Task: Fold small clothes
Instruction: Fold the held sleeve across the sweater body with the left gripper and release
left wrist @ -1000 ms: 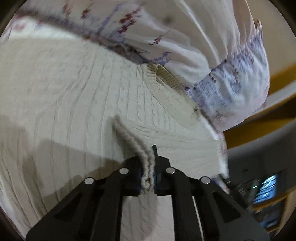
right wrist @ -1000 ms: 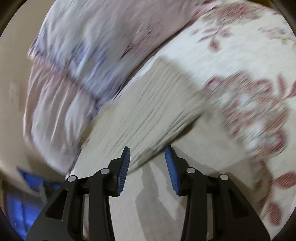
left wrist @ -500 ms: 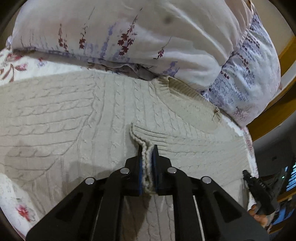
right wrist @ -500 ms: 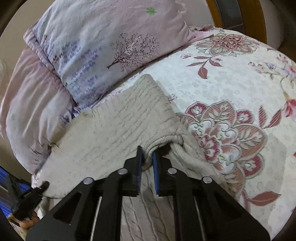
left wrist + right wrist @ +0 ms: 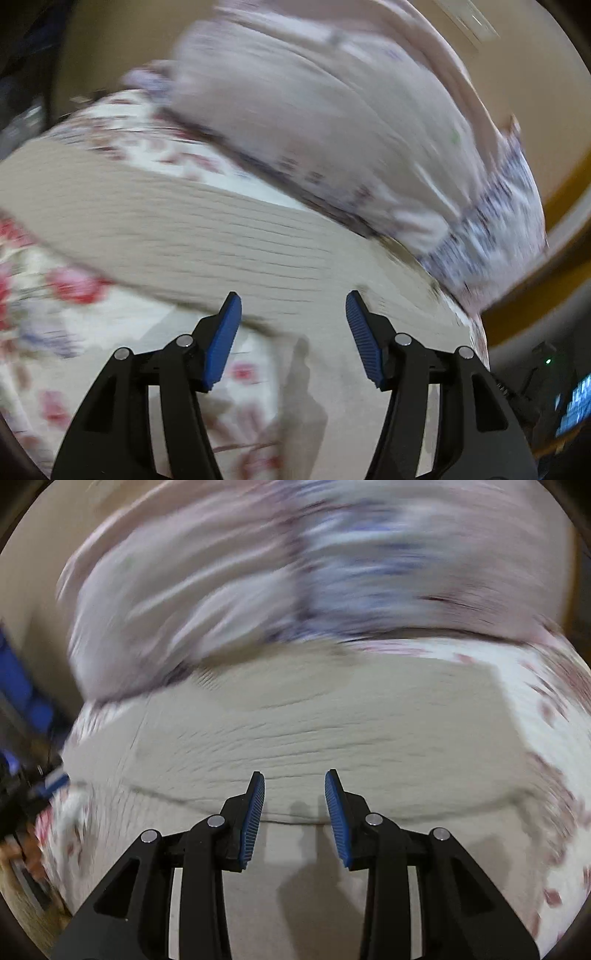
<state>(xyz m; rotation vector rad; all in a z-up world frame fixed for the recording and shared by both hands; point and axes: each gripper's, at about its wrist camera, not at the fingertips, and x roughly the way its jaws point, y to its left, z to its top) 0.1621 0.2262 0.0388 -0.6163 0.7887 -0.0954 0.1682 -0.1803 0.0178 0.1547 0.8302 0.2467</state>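
Lying flat, sweater [image 5: 332, 716] top edge by pillows [image 5: 229, 590], L/R jaws just opened, empty.

Dim warm light, heavy motion blur, fisheye-bent edges, soft shadows below.

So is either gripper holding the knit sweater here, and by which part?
Neither. The left gripper and right gripper have just opened, jaws apart with nothing between them; the cream sweater lies on the floral bedspread.
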